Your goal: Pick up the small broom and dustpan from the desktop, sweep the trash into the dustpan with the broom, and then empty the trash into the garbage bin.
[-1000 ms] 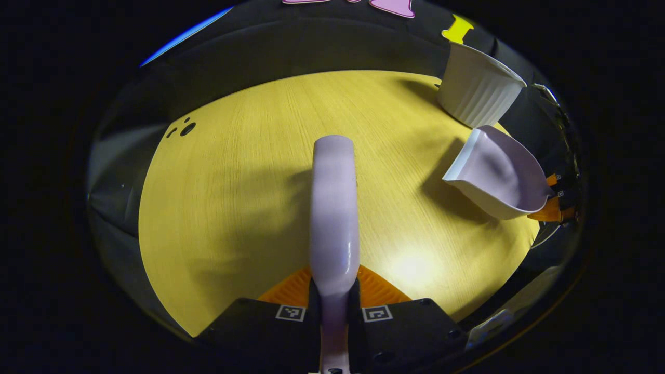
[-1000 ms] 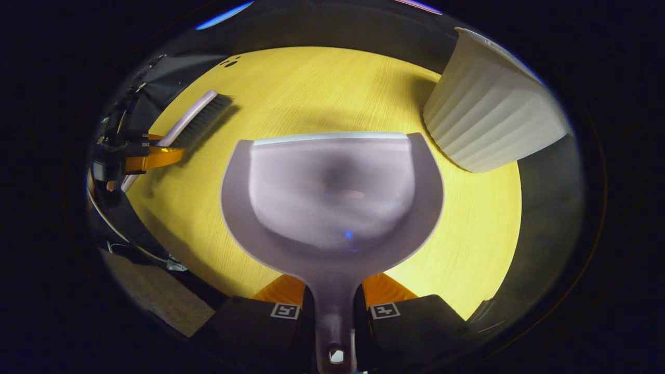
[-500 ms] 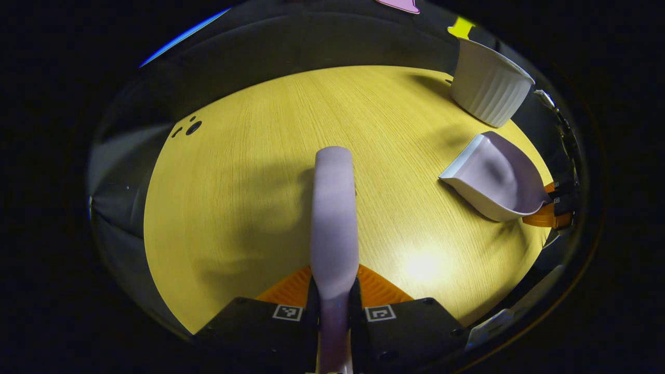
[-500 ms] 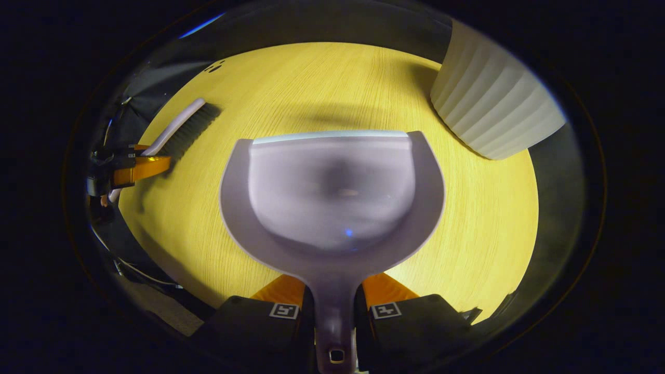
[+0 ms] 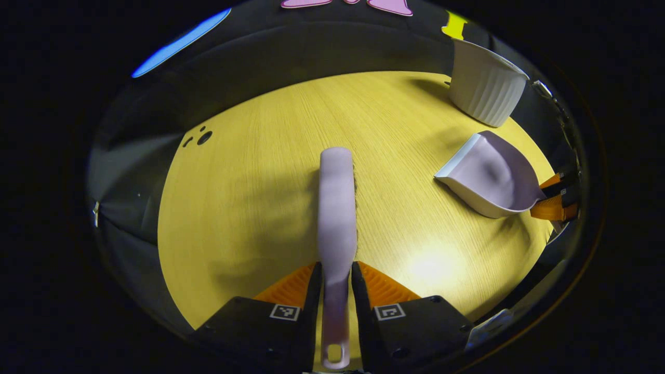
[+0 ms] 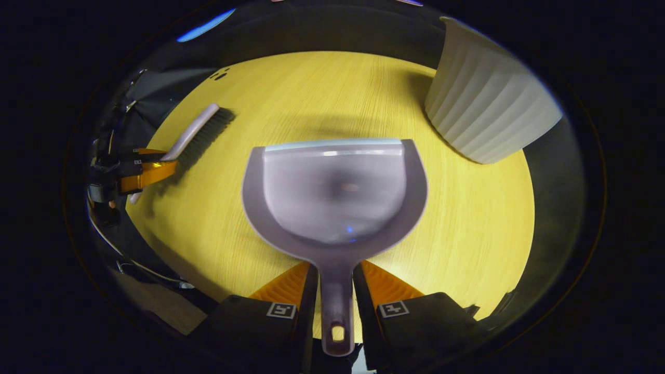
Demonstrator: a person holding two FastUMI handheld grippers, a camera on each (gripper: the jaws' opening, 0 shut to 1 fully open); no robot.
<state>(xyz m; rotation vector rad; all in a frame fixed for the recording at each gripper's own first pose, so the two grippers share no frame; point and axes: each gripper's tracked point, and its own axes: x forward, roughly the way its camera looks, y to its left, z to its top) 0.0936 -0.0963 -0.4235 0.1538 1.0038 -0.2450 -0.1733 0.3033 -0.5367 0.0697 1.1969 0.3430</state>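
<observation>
Loosened and pulled back just now: left tool (image 5: 336, 270) spread either side of the lilac broom (image 5: 336, 208), flat on the yellow surface (image 5: 249, 208), pointing to 12 o'clock. Same with right tool (image 6: 335, 267), spread around the greyish dustpan (image 6: 335, 192) handle; white ribbed garbage bin (image 6: 488, 114) at 2.

A pale lilac broom (image 5: 337, 208) is seen, dark bristles (image 6: 207, 136) showing beneath its handle. The dustpan (image 6: 335, 192) is coloured the same soft lilac-grey, a lighter strip along its front lip. The bin (image 6: 488, 109) is shown off-white, ribbed in vertical lines. The desktop (image 5: 249, 208) is rendered yellow, fine wood grain running across it, small black marks (image 5: 200, 138) at one edge.
</observation>
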